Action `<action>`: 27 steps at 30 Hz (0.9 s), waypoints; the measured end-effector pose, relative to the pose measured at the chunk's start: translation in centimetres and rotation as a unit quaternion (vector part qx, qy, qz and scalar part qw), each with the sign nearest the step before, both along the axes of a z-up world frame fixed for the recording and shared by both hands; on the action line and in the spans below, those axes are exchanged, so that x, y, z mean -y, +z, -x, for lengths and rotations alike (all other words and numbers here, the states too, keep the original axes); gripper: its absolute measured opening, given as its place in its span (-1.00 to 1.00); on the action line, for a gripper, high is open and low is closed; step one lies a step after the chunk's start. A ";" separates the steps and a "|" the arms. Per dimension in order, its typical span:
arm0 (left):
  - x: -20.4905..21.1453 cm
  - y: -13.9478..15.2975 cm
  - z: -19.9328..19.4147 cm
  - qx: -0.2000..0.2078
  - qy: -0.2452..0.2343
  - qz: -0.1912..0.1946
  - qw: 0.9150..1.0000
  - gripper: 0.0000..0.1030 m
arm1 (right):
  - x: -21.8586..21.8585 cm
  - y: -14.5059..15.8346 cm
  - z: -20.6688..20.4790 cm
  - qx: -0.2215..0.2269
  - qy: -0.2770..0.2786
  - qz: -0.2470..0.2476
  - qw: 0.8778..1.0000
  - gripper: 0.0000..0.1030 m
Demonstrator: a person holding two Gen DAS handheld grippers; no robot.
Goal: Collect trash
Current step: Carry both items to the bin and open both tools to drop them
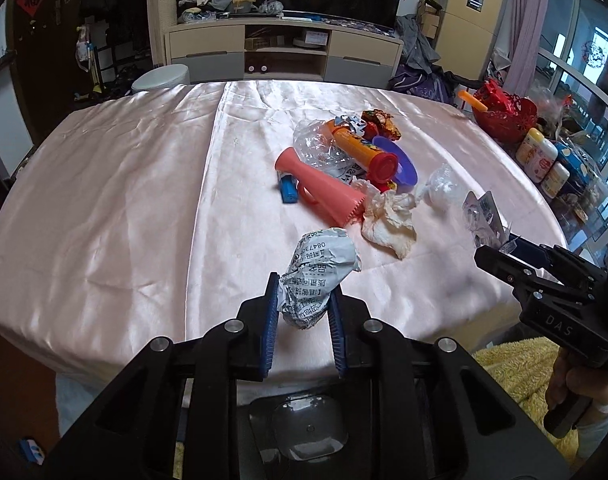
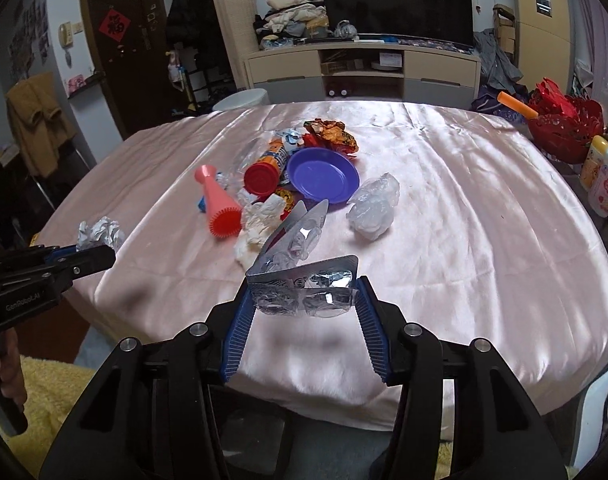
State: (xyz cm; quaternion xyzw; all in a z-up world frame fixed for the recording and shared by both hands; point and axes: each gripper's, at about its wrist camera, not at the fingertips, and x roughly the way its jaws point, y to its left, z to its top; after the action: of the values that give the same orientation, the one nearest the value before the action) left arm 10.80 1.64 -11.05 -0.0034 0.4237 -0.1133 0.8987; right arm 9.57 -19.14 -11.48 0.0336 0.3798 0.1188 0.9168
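Trash sits in both our tongs: the left tongs [image 1: 304, 300] pinch a crumpled printed wrapper [image 1: 320, 276], the right tongs [image 2: 304, 300] clamp a clear blister pack [image 2: 304, 284], both lifted off the worktop [image 1: 123, 200]. Left to collect: the tissue [image 1: 388, 220], the plastic wad [image 2: 372, 208], then the wrappers [image 2: 332, 136] farther back. We see no bin.

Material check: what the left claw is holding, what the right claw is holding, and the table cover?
Crumpled printed wrapper: looks like thin paper or plastic film, matte grey-white, sharp creases, black print.
Blister pack: clear moulded plastic bubbles on silvery backing, probably foil; glossy highlights.
Pink tablecloth: satin-like fabric, strong sheen, soft folds.
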 end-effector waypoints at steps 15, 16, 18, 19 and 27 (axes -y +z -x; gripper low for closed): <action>-1.1 -6.5 10.2 -0.070 -0.004 -0.006 0.998 -0.59 | -3.9 -6.3 8.4 -0.101 0.071 -0.022 0.992 0.00; -1.0 -7.3 10.6 -0.078 -0.005 -0.008 0.997 -0.59 | -4.3 -6.9 8.8 -0.107 0.074 -0.022 0.991 0.00; -0.9 -8.7 11.3 -0.093 -0.009 -0.007 0.996 -0.59 | -4.7 -8.0 9.2 -0.117 0.079 -0.023 0.990 0.00; -0.8 -9.4 11.5 -0.100 -0.010 -0.005 0.995 -0.59 | -4.9 -8.4 9.4 -0.123 0.081 -0.024 0.989 0.00; -0.3 -13.4 12.3 -0.149 -0.030 -0.019 0.988 -0.58 | -5.4 -11.0 9.0 -0.170 0.082 -0.054 0.981 0.00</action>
State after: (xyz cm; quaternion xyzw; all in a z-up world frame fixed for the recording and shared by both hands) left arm -1.50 1.95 -24.42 0.0094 0.5546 -0.1299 0.8219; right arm 0.54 -13.74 -22.46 0.0719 0.5243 0.2067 0.8229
